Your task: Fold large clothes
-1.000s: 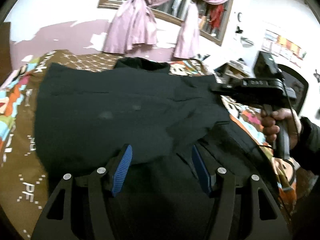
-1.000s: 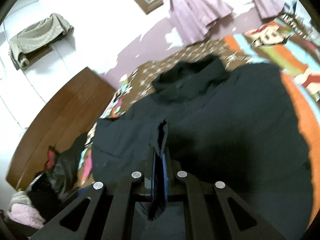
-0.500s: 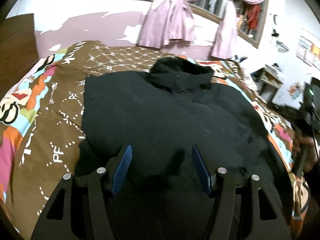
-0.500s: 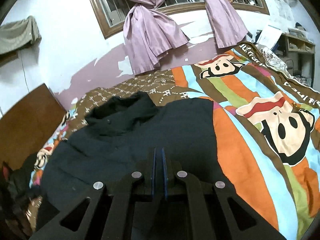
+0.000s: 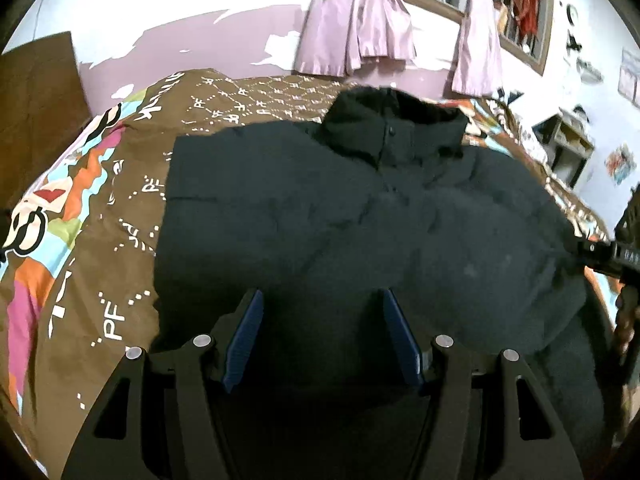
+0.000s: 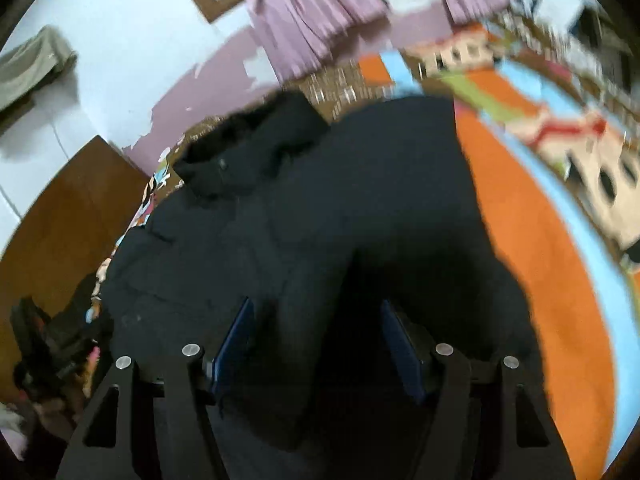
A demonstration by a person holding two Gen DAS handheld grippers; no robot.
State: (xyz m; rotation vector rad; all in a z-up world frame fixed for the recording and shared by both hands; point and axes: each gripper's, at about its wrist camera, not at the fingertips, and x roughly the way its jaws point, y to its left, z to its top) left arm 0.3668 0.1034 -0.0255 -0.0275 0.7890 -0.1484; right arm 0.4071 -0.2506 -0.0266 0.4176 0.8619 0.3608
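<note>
A bed (image 5: 100, 240) carries a patterned bedspread (image 6: 532, 240) printed with repeated "PF" letters. A black jacket (image 5: 340, 220) lies spread on the bed, collar (image 5: 396, 120) toward the purple curtains (image 5: 356, 28). Above the jacket's near hem, the left tool (image 5: 320, 332) and right tool (image 6: 316, 344) both stand apart, gripping nothing.

Patterned bedspread (image 5: 120, 208), black jacket (image 5: 340, 224) spread flat
</note>
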